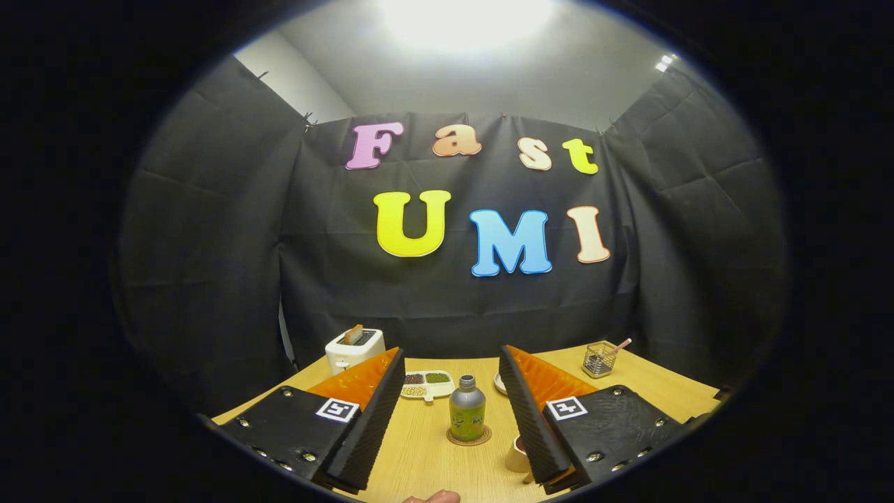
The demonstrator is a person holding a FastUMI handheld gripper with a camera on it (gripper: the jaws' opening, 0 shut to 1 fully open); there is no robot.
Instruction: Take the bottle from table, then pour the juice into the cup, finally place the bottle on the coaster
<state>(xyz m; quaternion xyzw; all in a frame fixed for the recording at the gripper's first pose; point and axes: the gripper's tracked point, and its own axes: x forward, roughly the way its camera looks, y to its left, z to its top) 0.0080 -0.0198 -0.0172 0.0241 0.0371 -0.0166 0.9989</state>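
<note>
In the gripper view there is one bottle point(466, 413). It is green with a grey cap, and it stands straight up on one round coaster point(469, 438). The coaster lies flat on the wooden table point(426, 454).

There is one small pale cup point(517, 455). It sits on the table just beside the right finger, and that finger hides part of it.

Beyond the fingers there is one white toaster point(354, 348) with one slice of bread sticking out of the top. Next to it is one white dish point(427, 383) split into little parts, with dark, green and pale bits of food in them. One small wire basket point(599, 359) stands far off past the right finger, with a thin stick poking out of it. A bit of a small plate point(500, 381) peeks out behind the right finger.

The tongs point(452, 369) are spread wide apart. There are two fingers. They hold nothing and touch nothing. The bottle stands in the gap between them, a little way ahead, with space on both sides.

A fingertip point(434, 497) of a person shows low down, close to the tongs.
</note>
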